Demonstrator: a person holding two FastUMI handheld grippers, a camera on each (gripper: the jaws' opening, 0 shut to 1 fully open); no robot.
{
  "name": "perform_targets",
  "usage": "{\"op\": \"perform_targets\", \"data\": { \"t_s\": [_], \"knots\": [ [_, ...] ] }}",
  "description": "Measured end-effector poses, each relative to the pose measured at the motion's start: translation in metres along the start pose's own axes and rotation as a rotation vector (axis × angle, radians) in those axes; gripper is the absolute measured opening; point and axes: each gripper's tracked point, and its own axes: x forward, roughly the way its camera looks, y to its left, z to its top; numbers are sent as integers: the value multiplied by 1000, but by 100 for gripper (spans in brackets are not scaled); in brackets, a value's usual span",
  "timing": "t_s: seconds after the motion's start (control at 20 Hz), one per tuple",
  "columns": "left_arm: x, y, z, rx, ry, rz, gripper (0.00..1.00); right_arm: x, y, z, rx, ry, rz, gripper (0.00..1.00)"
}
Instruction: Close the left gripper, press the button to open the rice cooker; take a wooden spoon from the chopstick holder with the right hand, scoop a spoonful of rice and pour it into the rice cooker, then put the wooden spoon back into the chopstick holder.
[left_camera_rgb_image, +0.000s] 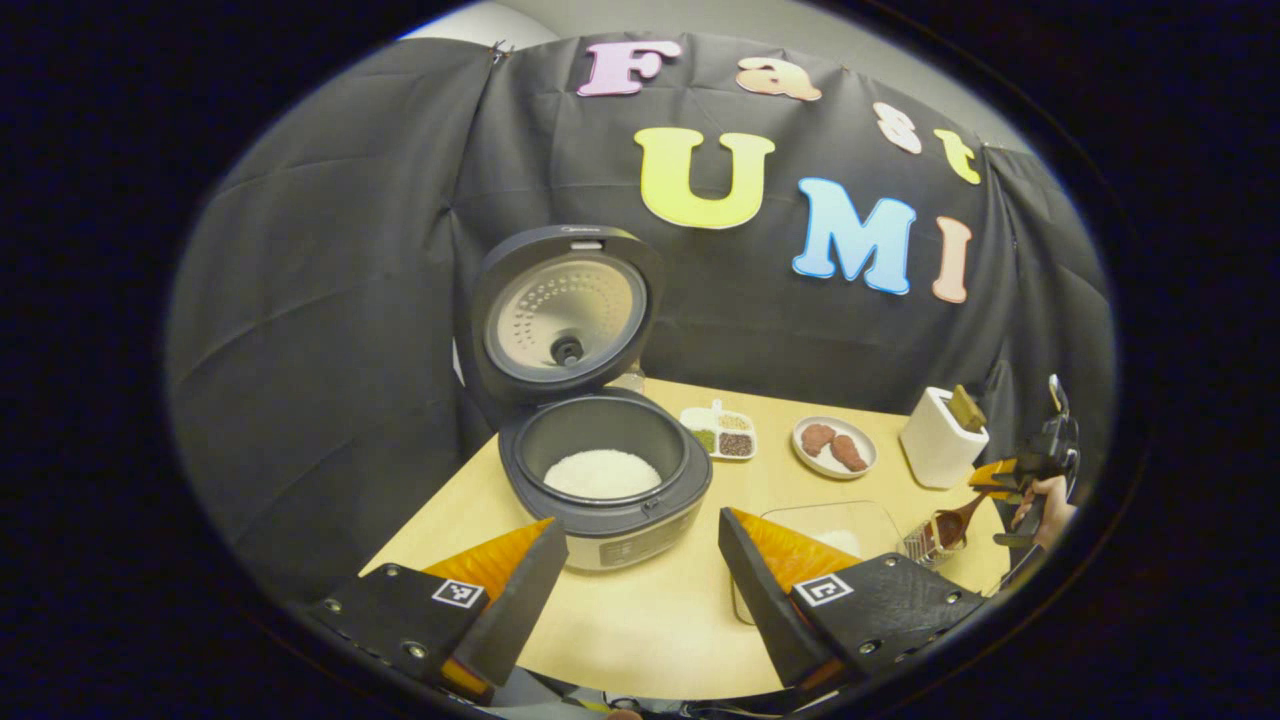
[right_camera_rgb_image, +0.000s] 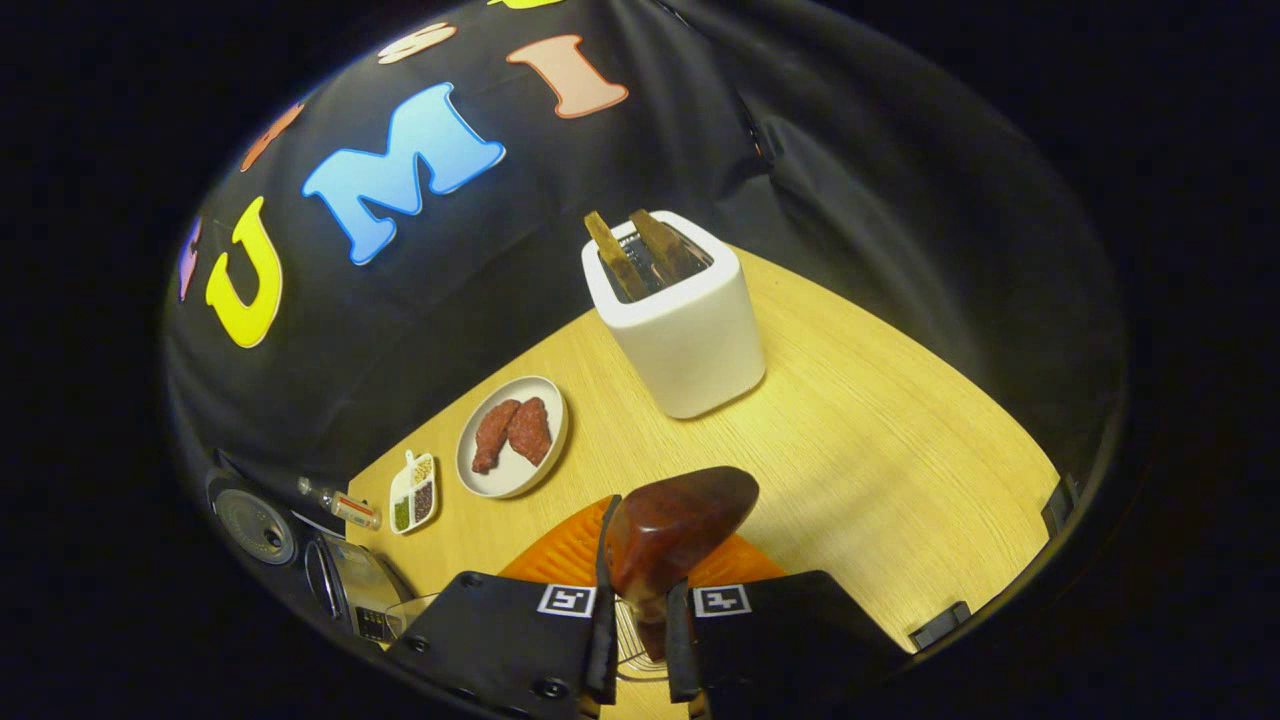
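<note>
The dark grey rice cooker (left_camera_rgb_image: 603, 470) sits lid-up on the pale wooden table (left_camera_rgb_image: 660, 620) with white rice inside, and the left gripper (left_camera_rgb_image: 640, 575) hangs in front of it, fingers spread wide apart. The right gripper (right_camera_rgb_image: 637, 640) is clamped on the reddish-brown wooden spoon (right_camera_rgb_image: 675, 530), near the white chopstick holder (right_camera_rgb_image: 680, 320).

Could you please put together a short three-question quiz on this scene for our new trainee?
1. True or false: the rice cooker has its lid up.
2. What is the right tool clamped on: A) a plate, B) the wooden spoon, C) the white holder?
3. Fill in: the left tool has its jaws ____.

Key
1. True; white rice shows in the pot.
2. B; both fingers press on the spoon's handle.
3. Open, with the fingers wide apart in front of the cooker.
</note>
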Motion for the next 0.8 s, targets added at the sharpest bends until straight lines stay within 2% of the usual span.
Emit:
{"op": "perform_targets", "data": {
  "t_s": [0.15,0.2,0.25,0.35,0.45,0.5,0.55,0.65,0.7,0.75,0.8],
  "knots": [
    [5,4,6,45,-8,-44,96,-35,12,22,12,-82,15,21],
    [6,6,9,53,-13,-63,96,-45,13,27,16,-106,9,18],
    [6,8,9,57,-16,-83,96,-55,14,33,20,-132,2,21],
    [8,15,10,61,-24,-115,96,-78,17,40,23,-179,-13,21],
    [9,26,8,55,-26,-137,96,-103,15,43,5,-229,-42,21],
    [10,32,6,46,-23,-148,96,-115,10,43,-13,-251,-66,18],
    [18,34,2,35,-23,-163,96,-126,6,41,-31,-269,-92,21],
    [16,40,-5,22,-16,-199,96,-149,-1,41,-47,-306,-128,21],
    [17,42,-8,25,-14,-215,96,-162,-2,39,-47,-323,-138,17],
    [18,45,-13,34,-16,-230,96,-174,-4,36,-46,-342,-146,21],
    [21,49,-15,49,-18,-237,96,-182,-3,32,-46,-352,-152,21]
  ]
}}
